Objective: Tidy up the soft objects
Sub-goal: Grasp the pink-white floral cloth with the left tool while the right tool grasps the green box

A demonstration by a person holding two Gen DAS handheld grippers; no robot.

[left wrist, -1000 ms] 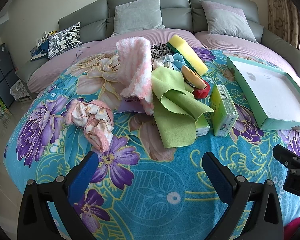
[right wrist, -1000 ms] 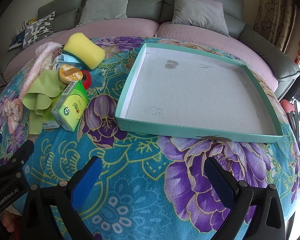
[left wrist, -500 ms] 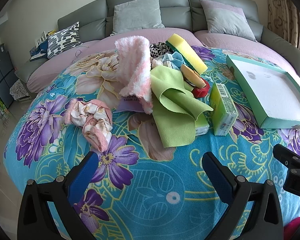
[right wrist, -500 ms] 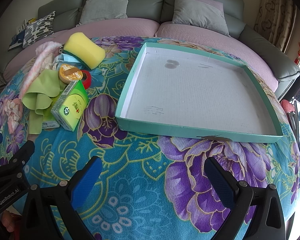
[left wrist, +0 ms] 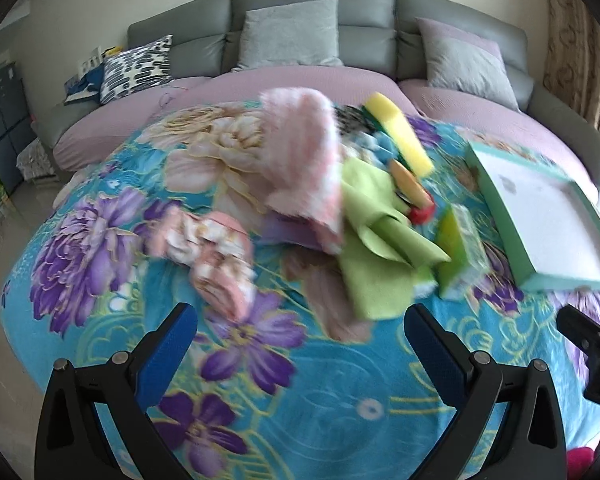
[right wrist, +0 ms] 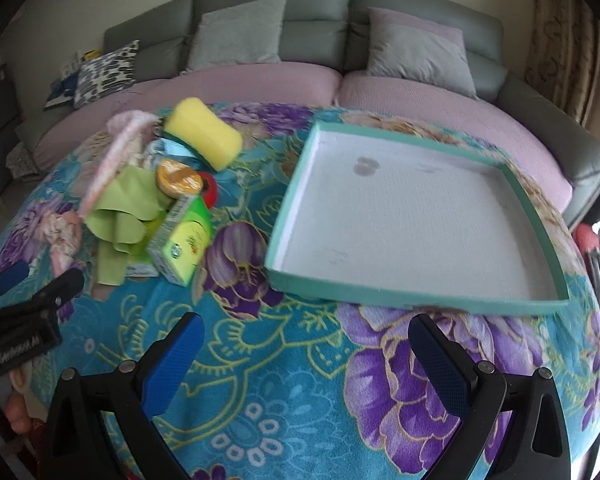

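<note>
A pile of soft things lies on the floral blanket: a fluffy pink towel, a green cloth, a yellow sponge and a crumpled pink floral cloth. The sponge and green cloth also show in the right wrist view. An empty teal tray with a white floor sits to the right. My left gripper is open and empty, short of the pile. My right gripper is open and empty, in front of the tray's near rim.
A green tissue box, a tape roll and a red ring lie beside the pile. A grey sofa with cushions curves behind the blanket. The floor drops off at the left.
Both cameras have tilted up and shifted, with motion blur now. The pile and the tray sit lower in the views. Nothing was grasped.
</note>
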